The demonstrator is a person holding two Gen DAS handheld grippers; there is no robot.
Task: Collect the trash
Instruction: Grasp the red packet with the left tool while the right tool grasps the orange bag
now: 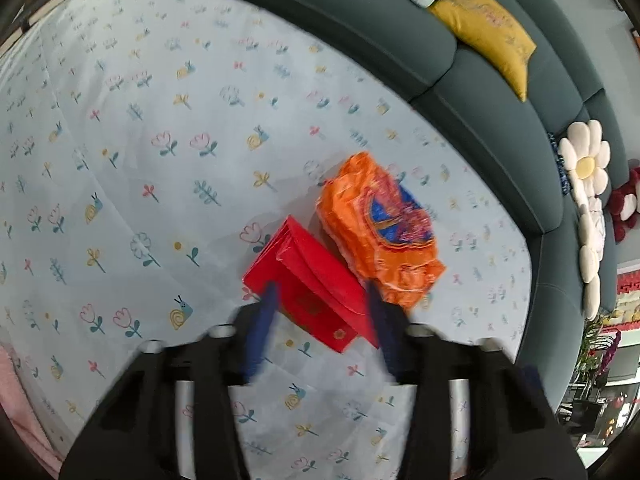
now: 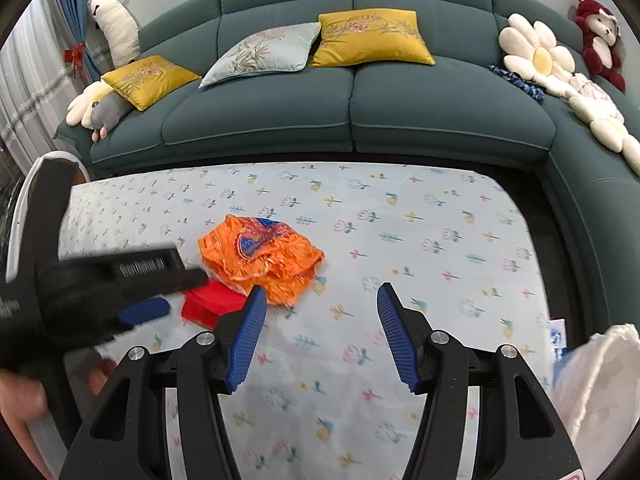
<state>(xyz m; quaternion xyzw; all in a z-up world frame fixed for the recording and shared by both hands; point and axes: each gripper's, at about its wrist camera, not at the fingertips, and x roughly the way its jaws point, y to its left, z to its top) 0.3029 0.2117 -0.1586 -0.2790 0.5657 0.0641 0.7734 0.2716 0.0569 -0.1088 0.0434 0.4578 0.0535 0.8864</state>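
Note:
A red paper envelope (image 1: pixel 316 292) lies on the flowered tablecloth (image 1: pixel 132 128), touching a crumpled orange snack wrapper (image 1: pixel 380 232) just beyond it. My left gripper (image 1: pixel 320 292) is open, its blue fingers (image 1: pixel 262 328) on either side of the envelope's near end, just above it. In the right wrist view the wrapper (image 2: pixel 260 256) and the envelope (image 2: pixel 212 304) lie at the left, with the left gripper (image 2: pixel 144 310) over the envelope. My right gripper (image 2: pixel 320 296) is open and empty above the bare cloth, to the right of the wrapper.
A dark green corner sofa (image 2: pixel 360 120) with yellow cushions (image 2: pixel 368 38) and plush toys runs behind and to the right of the table. A white plastic bag (image 2: pixel 600 392) hangs at the right edge. A white round object (image 2: pixel 24 208) stands at the left.

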